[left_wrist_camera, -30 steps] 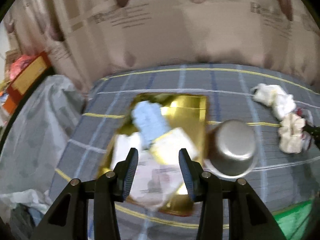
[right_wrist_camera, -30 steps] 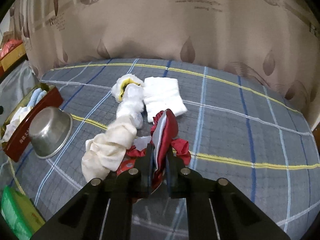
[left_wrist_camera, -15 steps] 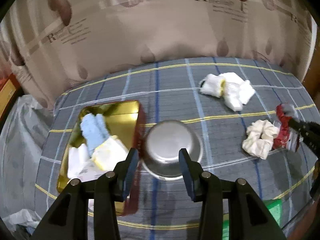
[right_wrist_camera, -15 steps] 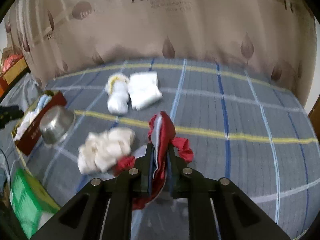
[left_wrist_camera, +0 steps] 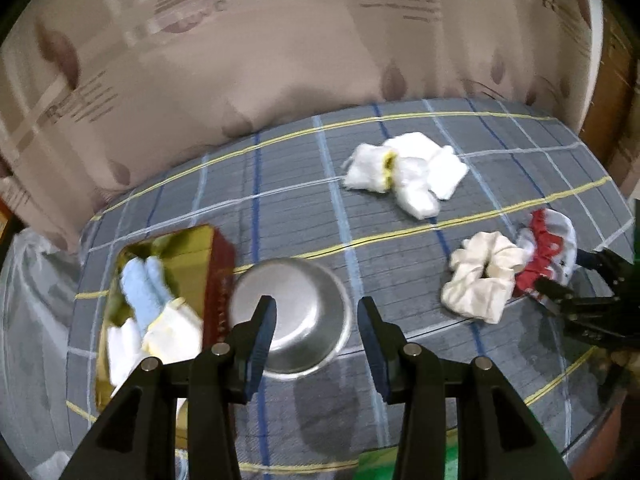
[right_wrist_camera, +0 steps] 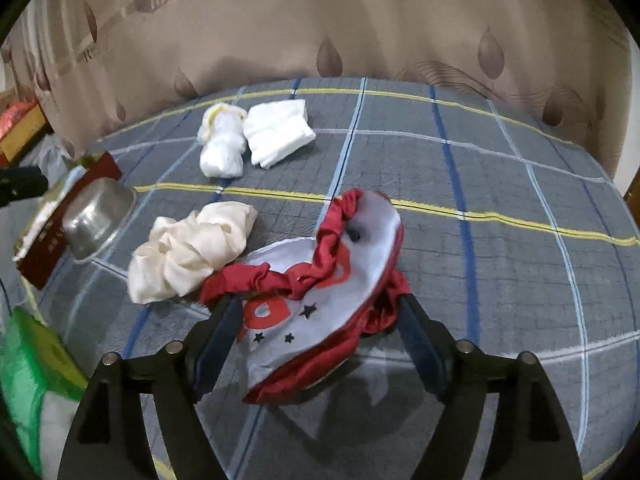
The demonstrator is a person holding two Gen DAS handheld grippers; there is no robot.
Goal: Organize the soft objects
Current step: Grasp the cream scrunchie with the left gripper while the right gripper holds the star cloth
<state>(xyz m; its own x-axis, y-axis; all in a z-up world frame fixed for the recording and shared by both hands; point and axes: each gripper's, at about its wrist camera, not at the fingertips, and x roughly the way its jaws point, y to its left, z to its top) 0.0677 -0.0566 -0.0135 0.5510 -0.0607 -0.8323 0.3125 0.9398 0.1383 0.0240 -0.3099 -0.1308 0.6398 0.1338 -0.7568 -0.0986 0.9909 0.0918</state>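
My right hand-held gripper (right_wrist_camera: 320, 344) is opening its jaws, and the red and white cloth piece (right_wrist_camera: 340, 280) lies slack between them on the bed (right_wrist_camera: 500, 184); the pads no longer press it. My left hand-held gripper (left_wrist_camera: 316, 332) hangs with its jaws apart and empty above the steel bowl (left_wrist_camera: 296, 316), which sits just beside the gold-lined red box (left_wrist_camera: 218, 264) near the bed's left edge.

The main risk, as I judge it, is the cloth's gathered red trim catching on a pad as I draw the right gripper away, dragging it back out of place. The cream scrunchie (right_wrist_camera: 192, 252) touches the red trim on its left, so any sideways pull may take it along too. On the other side, the bowl is smooth and stands against the box wall; a careless drop of my left gripper could knock it into the box or tip it onto the blue and white socks (left_wrist_camera: 150, 308) that already lie inside.

For room: the bed's right half is bare, and so is the stretch between the cloth and the white folded pieces (right_wrist_camera: 256, 140) toward the far edge by the curtain (right_wrist_camera: 360, 20). The near left corner is tighter, with a green packet (right_wrist_camera: 28, 356) at the edge.
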